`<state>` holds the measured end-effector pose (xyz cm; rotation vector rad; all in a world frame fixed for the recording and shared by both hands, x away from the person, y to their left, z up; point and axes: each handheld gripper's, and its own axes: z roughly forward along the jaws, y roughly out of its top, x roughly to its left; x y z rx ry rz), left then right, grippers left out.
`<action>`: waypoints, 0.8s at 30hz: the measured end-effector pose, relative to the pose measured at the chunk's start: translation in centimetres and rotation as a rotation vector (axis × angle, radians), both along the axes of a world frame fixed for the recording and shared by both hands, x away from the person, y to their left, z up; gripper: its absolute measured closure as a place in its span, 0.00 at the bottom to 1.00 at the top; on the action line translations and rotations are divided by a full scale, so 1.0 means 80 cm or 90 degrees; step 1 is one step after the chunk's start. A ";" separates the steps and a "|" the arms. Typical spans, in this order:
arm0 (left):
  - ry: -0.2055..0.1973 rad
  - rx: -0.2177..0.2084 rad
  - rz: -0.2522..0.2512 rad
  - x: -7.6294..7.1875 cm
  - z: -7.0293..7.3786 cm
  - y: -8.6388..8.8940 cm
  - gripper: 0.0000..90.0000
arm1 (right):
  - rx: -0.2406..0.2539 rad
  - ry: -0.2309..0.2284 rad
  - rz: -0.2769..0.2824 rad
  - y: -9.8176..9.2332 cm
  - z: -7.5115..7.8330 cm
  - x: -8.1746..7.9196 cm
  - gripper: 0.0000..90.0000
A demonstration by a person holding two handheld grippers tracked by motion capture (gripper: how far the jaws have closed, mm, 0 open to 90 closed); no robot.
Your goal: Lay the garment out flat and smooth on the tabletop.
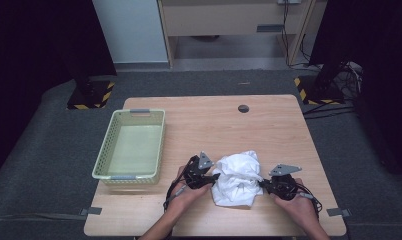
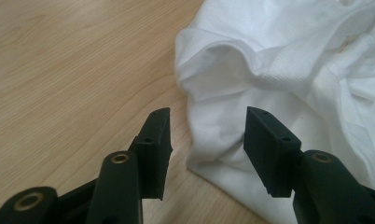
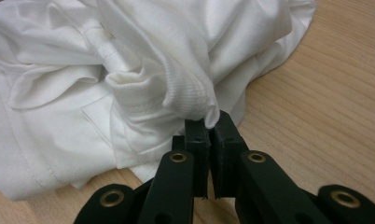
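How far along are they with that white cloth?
Early on. The white garment lies crumpled on the table. The right gripper is shut on a fold of it; the left gripper is open beside its edge. Probably still to come: getting it into the basket.

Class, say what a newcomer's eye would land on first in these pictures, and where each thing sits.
A crumpled white garment lies heaped near the front edge of the wooden table. The right gripper is shut on a ribbed fold of it, while the left gripper stands open at its edge. A pale green basket sits at the table's left.
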<state>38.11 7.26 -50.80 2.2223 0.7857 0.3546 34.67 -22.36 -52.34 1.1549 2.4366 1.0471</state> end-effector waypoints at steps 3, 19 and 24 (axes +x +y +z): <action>0.019 0.018 -0.011 0.006 -0.007 -0.008 0.64 | 0.005 -0.001 -0.002 -0.001 -0.001 -0.003 0.97; 0.054 0.061 -0.083 -0.044 0.004 -0.015 0.71 | 0.016 0.000 0.000 -0.006 -0.002 0.008 0.94; 0.013 0.042 -0.033 -0.038 0.017 0.004 0.63 | 0.017 0.001 0.004 -0.006 -0.002 0.012 0.94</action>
